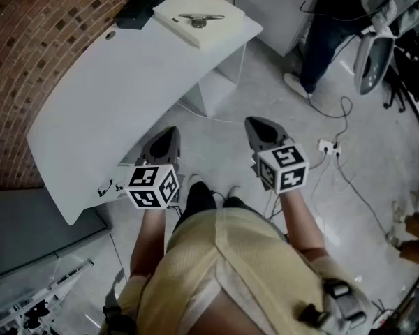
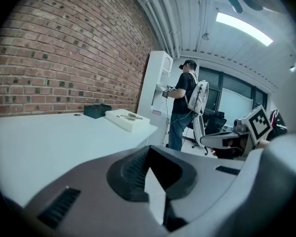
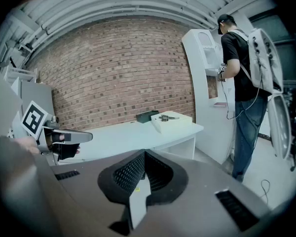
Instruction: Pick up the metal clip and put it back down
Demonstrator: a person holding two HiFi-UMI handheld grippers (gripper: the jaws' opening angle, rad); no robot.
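The metal clip (image 1: 201,19) lies on a flat white box (image 1: 220,26) at the far end of the white table (image 1: 126,96). It also shows small and far off in the left gripper view (image 2: 131,116) and the right gripper view (image 3: 167,117). My left gripper (image 1: 166,137) is held over the table's near edge, jaws shut and empty. My right gripper (image 1: 260,128) hangs over the floor beside the table, also shut with nothing in it. Both are well short of the clip. In their own views the left gripper (image 2: 149,152) and the right gripper (image 3: 144,157) point toward the table.
A black box (image 1: 140,7) sits behind the white box by the brick wall (image 1: 28,40). A person (image 3: 244,83) with a backpack stands at a white cabinet (image 3: 207,78) beyond the table's end. Cables and a power strip (image 1: 327,146) lie on the floor at the right.
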